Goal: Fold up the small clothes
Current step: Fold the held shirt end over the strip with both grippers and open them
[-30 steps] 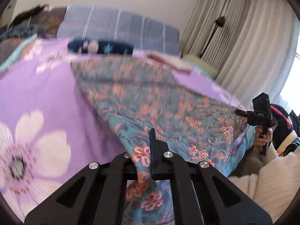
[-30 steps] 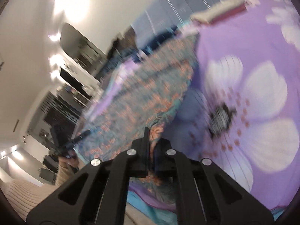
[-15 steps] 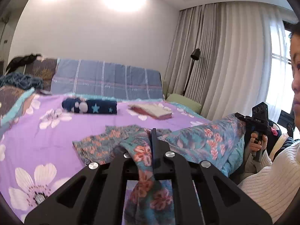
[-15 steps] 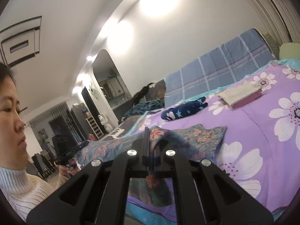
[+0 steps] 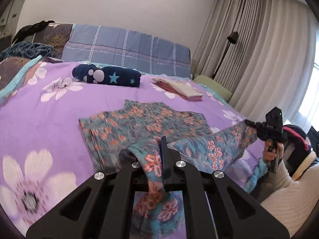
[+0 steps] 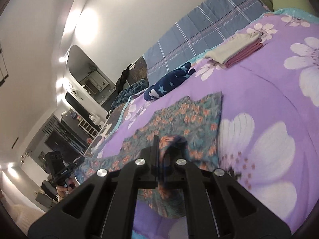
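Note:
A teal floral garment (image 5: 143, 123) with orange flowers lies partly spread on the purple flowered bedspread (image 5: 39, 103). Its near edge is lifted off the bed. My left gripper (image 5: 161, 145) is shut on one near corner, and cloth hangs down between its arms. In the same view the right gripper (image 5: 251, 124) holds the other corner, raised at the bed's right edge. In the right wrist view the garment (image 6: 189, 117) stretches away and my right gripper (image 6: 157, 145) is shut on its bunched corner. The left gripper (image 6: 76, 162) shows at the lower left, pinching the cloth.
A folded navy star-print garment (image 5: 107, 76) and a folded cream and pink stack (image 5: 179, 88) lie farther up the bed. A blue plaid headboard cover (image 5: 127, 49) stands behind. Curtains and a floor lamp (image 5: 229, 45) are at right. The person's white knit sleeve (image 5: 289, 203) is at lower right.
Both grippers swung up and back down with the garment's near corners. The cloth, earlier stretched up close across both views, now lies spread on the bed with only its near edge raised.

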A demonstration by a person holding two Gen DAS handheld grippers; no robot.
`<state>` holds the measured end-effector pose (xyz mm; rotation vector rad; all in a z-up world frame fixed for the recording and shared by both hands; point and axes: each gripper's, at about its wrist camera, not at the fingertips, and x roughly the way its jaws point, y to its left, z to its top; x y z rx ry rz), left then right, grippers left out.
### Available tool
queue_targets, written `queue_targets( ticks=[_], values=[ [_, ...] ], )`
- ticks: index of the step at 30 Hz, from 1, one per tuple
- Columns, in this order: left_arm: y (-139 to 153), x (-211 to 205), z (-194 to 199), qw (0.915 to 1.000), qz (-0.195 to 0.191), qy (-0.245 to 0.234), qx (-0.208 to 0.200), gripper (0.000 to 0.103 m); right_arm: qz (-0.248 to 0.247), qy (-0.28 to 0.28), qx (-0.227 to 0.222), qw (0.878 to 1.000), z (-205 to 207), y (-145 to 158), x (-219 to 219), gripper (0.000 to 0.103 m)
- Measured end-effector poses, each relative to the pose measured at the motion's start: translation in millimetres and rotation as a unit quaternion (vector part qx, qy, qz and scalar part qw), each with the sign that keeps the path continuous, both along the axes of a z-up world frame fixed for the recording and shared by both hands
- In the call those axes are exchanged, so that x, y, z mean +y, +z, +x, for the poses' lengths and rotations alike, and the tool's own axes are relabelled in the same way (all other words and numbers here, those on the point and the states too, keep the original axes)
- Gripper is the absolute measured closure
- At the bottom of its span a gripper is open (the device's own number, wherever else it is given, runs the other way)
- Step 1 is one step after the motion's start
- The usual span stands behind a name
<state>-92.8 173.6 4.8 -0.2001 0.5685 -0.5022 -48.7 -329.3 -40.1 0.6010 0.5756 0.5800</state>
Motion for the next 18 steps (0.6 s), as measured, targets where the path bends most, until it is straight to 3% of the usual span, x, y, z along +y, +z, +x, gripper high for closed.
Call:
queue_targets(
  ticks=[5, 10, 12, 14, 18],
  values=[
    [-7, 4, 75, 0.9996, 0.002, 0.013, 0.027, 0.097, -0.045, -0.033, 0.032, 0.998, 79, -4, 16, 0.100],
    [-64, 2, 146, 0.9920, 0.040, 0.051, 0.108, 0.097, -0.099, -0.039, 0.123, 0.987, 152, -57, 38, 0.100],
    [-89, -2, 161, 0.9864, 0.061, 0.058, 0.141, 0.097, -0.114, -0.045, 0.152, 0.981, 165, -76, 40, 0.100],
    [-100, -2, 163, 0.9848, 0.069, 0.056, 0.149, 0.097, -0.109, -0.041, 0.156, 0.981, 165, -83, 39, 0.100],
    [-98, 3, 160, 0.9858, 0.060, 0.051, 0.148, 0.090, -0.114, -0.033, 0.149, 0.982, 162, -80, 37, 0.096]
  ],
)
